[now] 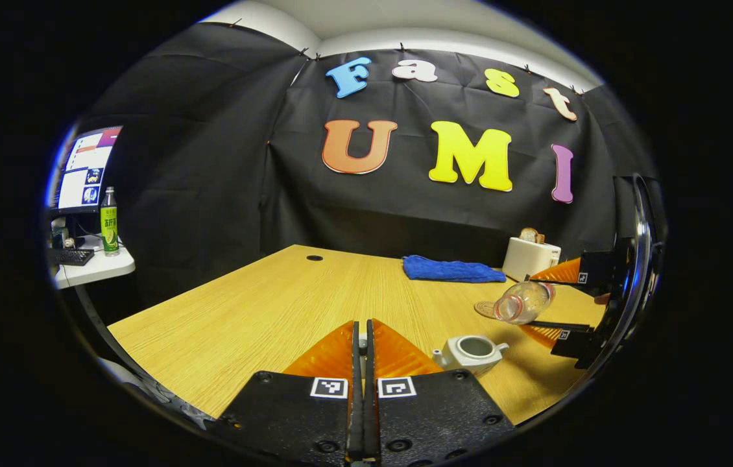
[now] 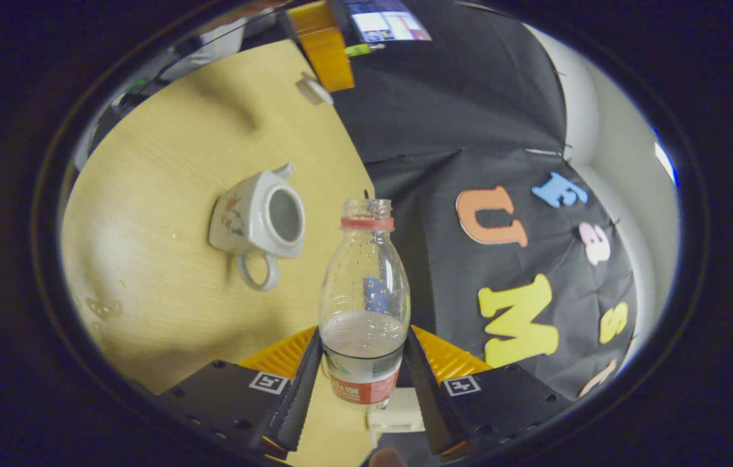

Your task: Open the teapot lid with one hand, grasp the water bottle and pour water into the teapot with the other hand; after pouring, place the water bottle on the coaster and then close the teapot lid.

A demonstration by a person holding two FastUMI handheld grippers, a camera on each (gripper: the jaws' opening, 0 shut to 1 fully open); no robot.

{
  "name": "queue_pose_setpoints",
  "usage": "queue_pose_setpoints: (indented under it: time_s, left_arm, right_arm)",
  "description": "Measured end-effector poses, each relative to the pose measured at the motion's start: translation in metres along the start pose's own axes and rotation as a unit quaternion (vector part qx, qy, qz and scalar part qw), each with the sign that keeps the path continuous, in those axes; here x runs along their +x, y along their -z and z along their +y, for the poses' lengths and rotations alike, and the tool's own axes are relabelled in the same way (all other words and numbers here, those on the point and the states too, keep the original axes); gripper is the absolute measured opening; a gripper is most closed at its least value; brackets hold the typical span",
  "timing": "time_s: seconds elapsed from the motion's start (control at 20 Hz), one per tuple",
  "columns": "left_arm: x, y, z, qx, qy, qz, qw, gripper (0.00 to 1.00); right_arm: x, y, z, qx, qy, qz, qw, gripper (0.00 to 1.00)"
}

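Observation:
The white teapot (image 1: 470,350) (image 2: 259,220) stands on the wooden table (image 1: 263,311) with its top open. My right gripper (image 2: 363,337) (image 1: 574,305) is shut on a clear water bottle (image 2: 364,285) (image 1: 522,301), uncapped and with a red neck ring. The bottle lies tipped almost flat above the table, mouth towards the teapot, a little to its right, with water pooled near its base. My left gripper (image 1: 361,331) has its fingers pressed together, left of the teapot. In the right gripper view, the small white teapot lid (image 2: 313,89) sits at that gripper's tip. A round coaster (image 1: 484,309) lies behind the bottle.
A blue cloth (image 1: 454,269) lies at the table's far side, with a white toaster (image 1: 528,256) holding bread to its right. On the far left, a side table (image 1: 91,269) carries a green bottle (image 1: 109,224) and a monitor (image 1: 84,168).

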State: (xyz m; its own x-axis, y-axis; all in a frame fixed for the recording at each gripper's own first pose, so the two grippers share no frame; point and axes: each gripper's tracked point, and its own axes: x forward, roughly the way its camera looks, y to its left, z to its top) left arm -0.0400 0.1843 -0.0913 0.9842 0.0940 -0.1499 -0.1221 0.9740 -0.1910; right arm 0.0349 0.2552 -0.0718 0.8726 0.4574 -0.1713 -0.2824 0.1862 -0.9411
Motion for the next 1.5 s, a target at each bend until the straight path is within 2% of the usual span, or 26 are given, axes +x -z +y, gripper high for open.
queue_pose_setpoints:
  time_s: [0.05, 0.1, 0.25, 0.35, 0.45, 0.55, 0.65, 0.75, 0.8, 0.85, 0.9, 1.05, 1.2, 1.45, 1.5]
  left_arm:
    - [0.0, -0.002, -0.005, 0.003, 0.002, -0.002, 1.0, 0.03]
    - [0.0, -0.005, -0.01, 0.007, 0.004, -0.003, 1.0, 0.03]
    - [0.001, -0.009, -0.027, 0.025, 0.012, -0.001, 1.0, 0.03]
    - [0.003, -0.01, -0.037, 0.037, 0.015, 0.001, 0.999, 0.03]
    - [0.004, -0.011, -0.046, 0.042, 0.019, 0.001, 0.999, 0.03]
    - [0.006, -0.01, -0.051, 0.038, 0.023, 0.0, 0.999, 0.03]
    - [0.008, -0.009, -0.058, 0.03, 0.031, 0.004, 0.999, 0.03]
    - [0.007, -0.01, -0.059, 0.032, 0.032, 0.004, 0.999, 0.03]
    - [0.007, -0.01, -0.058, 0.034, 0.031, 0.004, 0.999, 0.03]
    - [0.007, -0.01, -0.057, 0.035, 0.03, 0.005, 0.999, 0.07]
    - [0.006, -0.01, -0.056, 0.036, 0.03, 0.004, 0.999, 0.03]
    - [0.007, -0.012, -0.054, 0.04, 0.024, 0.005, 0.999, 0.03]
    - [0.007, -0.012, -0.049, 0.048, 0.017, 0.003, 0.999, 0.03]
    - [0.008, -0.014, -0.041, 0.053, 0.008, 0.0, 0.999, 0.03]
    - [0.008, -0.013, -0.041, 0.052, 0.008, 0.002, 0.999, 0.03]
  right_arm:
    - [-0.003, -0.004, 0.001, 0.054, -0.013, -0.007, 0.998, 0.74]
    - [-0.005, -0.008, 0.002, 0.104, -0.026, -0.012, 0.994, 0.72]
    - [-0.013, -0.017, -0.017, 0.241, -0.038, -0.035, 0.969, 0.73]
    - [-0.015, -0.015, -0.033, 0.324, -0.037, -0.051, 0.944, 0.73]
    - [-0.008, -0.007, -0.051, 0.403, -0.033, -0.06, 0.913, 0.73]
    - [0.001, 0.008, -0.079, 0.469, -0.009, -0.067, 0.881, 0.72]
    - [0.014, 0.028, -0.111, 0.518, 0.026, -0.076, 0.851, 0.72]
    - [0.031, 0.048, -0.124, 0.548, 0.04, -0.071, 0.832, 0.72]
    - [0.042, 0.056, -0.125, 0.555, 0.042, -0.063, 0.828, 0.71]
    - [0.052, 0.065, -0.121, 0.561, 0.041, -0.055, 0.825, 0.71]
    - [0.062, 0.07, -0.117, 0.565, 0.036, -0.047, 0.823, 0.72]
    - [0.091, 0.08, -0.098, 0.58, 0.013, -0.034, 0.814, 0.72]
    - [0.117, 0.09, -0.08, 0.586, 0.002, -0.017, 0.81, 0.72]
    - [0.132, 0.101, -0.068, 0.6, 0.002, -0.006, 0.8, 0.72]
    - [0.132, 0.103, -0.067, 0.597, 0.005, -0.001, 0.802, 0.72]
